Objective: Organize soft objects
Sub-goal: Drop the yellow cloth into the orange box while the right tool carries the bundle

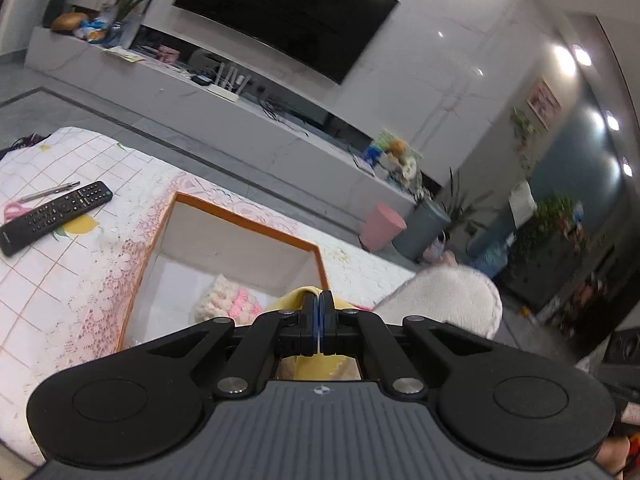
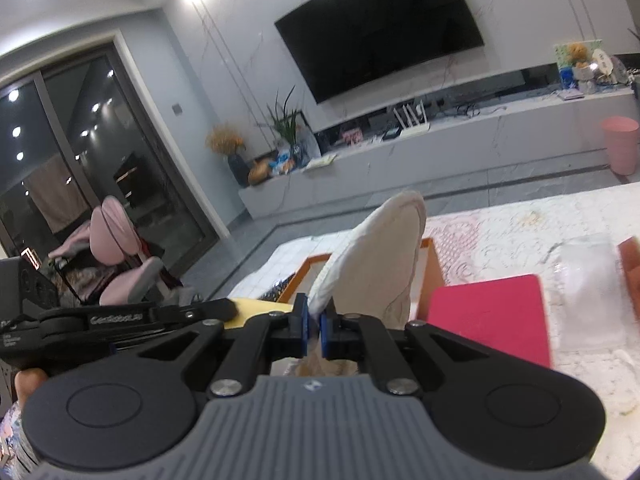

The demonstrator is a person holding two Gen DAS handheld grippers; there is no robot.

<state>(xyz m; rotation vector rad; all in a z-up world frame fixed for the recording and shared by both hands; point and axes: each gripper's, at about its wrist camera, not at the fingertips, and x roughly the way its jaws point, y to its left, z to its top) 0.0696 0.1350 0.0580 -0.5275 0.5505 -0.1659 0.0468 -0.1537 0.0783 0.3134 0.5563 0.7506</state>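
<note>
Yellow cloth point(image 1: 303, 295) pinched in left gripper point(image 1: 319, 312), right gripper point(image 2: 314, 322) nipping white fluffy pad point(image 2: 376, 256), both angled downward over orange-rimmed box point(image 1: 240, 220)

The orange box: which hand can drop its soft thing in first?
Probably the left. Its tongs, shut on the yellow cloth, hang right at the orange box, near the pink and cream knitted thing. The right tongs hold the white fluffy pad farther back.
</note>
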